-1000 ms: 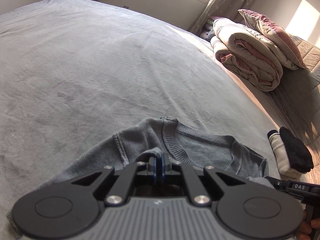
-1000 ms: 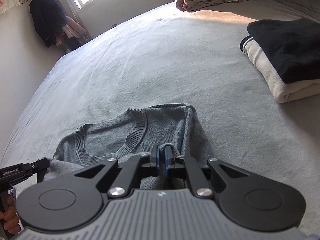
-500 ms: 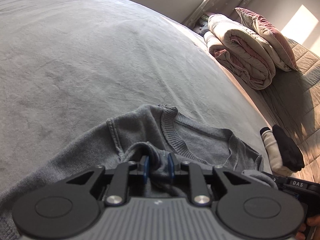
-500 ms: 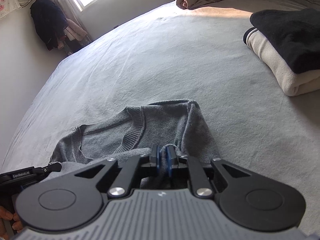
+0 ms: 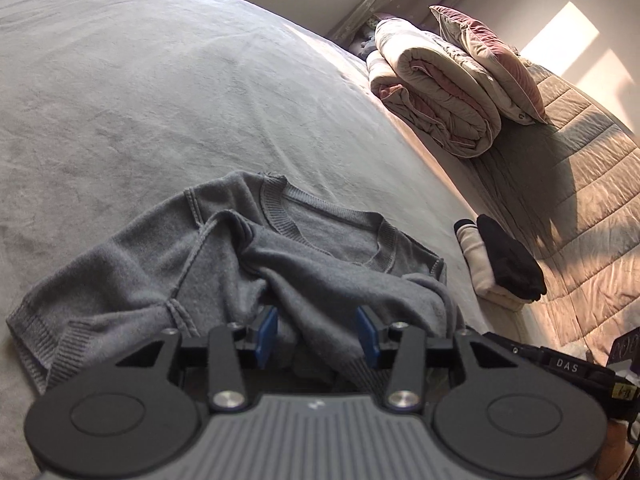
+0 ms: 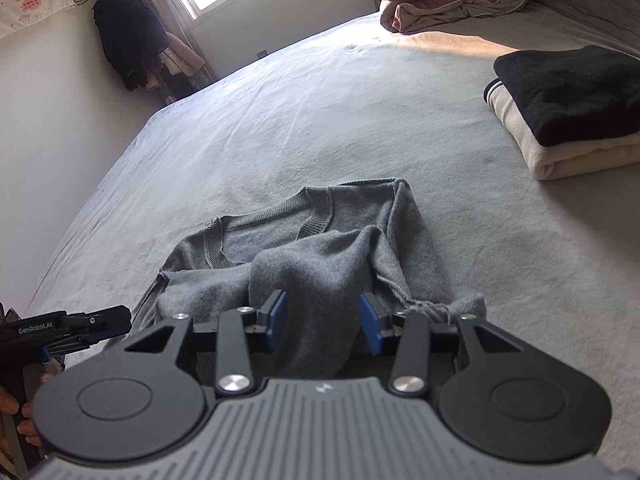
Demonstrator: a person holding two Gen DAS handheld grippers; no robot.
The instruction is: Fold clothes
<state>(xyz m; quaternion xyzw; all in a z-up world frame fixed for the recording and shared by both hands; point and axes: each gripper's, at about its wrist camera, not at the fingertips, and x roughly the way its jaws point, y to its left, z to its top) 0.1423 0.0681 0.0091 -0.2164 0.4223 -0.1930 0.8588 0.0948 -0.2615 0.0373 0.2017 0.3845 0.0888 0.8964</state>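
Note:
A grey knit sweater [image 5: 168, 264] lies folded on the grey bed [image 5: 120, 100], its ribbed collar facing away. My left gripper [image 5: 317, 334] is open, and a fold of the sweater's cloth lies loose between its blue pads [image 5: 266, 334]. In the right wrist view the sweater [image 6: 320, 248] lies the same way. My right gripper [image 6: 323, 326] is open too, with a hump of cloth between its blue pads [image 6: 370, 330]. The left gripper's tip [image 6: 100, 320] shows at the left edge of that view.
A folded stack, a black garment [image 6: 568, 92] on a cream one [image 6: 560, 152], lies to the right on the bed. A rolled quilt with a pillow [image 5: 440, 92] sits at the bed's far end. Dark clothes hang [image 6: 128, 48] in the corner by the window.
Both grippers have opened and let go of the sweater cloth they pinched a second ago. The lifted cloth has dropped onto the sweater's body below the collar.

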